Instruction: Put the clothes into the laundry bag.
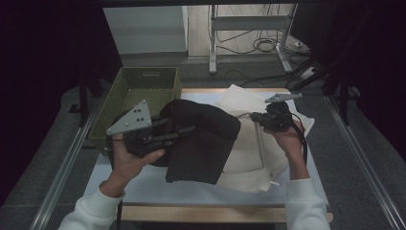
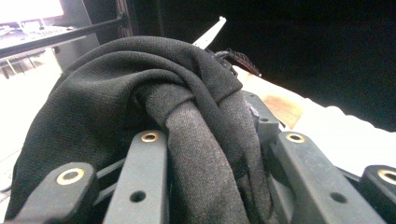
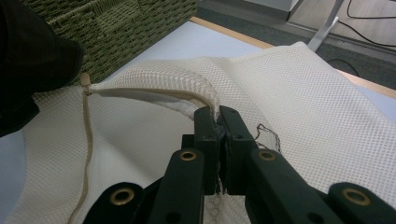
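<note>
High view, item one: your left gripper clamps a bunched fold of the black garment, which drapes from the jaws toward 5 o'clock over the cream mesh bag. Item two: your right gripper pinches the mesh bag's raised edge at its 1 o'clock side, jaws nearly together on the mesh. Item three: the green woven basket sits at 11 o'clock of the garment, just beside it. Item four: the white table top carries bag and garment.
</note>
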A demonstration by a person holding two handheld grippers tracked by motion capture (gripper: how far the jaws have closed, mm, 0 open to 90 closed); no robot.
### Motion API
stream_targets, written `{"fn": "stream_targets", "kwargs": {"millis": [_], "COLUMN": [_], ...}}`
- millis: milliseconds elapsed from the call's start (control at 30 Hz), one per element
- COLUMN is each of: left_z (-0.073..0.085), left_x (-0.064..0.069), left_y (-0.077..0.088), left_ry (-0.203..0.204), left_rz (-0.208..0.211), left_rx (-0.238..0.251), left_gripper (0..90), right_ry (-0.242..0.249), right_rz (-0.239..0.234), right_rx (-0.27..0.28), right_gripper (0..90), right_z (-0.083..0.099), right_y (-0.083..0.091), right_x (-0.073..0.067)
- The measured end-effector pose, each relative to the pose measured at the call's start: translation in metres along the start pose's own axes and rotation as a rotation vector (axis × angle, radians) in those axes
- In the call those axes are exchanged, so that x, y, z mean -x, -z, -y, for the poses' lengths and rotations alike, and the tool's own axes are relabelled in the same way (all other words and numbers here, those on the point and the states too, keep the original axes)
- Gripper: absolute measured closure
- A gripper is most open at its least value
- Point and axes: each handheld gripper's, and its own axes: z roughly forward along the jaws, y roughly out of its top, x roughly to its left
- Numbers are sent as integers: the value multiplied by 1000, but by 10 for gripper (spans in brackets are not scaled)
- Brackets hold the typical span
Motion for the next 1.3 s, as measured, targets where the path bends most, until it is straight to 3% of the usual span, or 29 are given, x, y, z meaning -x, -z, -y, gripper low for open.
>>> {"fn": "stream_targets", "kwargs": {"millis": [800, 1100, 1300], "left_z": [29, 32, 41], "left_x": [8, 22, 27], "left_y": [-41, -46, -62], "left_ry": [40, 29, 30], "left_rz": [84, 127, 153], "left_rx": [-90, -97, -142], "left_gripper": [668, 668, 668], "right_ry": [3, 2, 6], "right_rz": [4, 8, 6], "right_rx": [2, 4, -1], "right_gripper": [870, 870, 870], "right_z": [0, 0, 0], "right_y": [0, 0, -1], "right_x": [0, -1, -2]}}
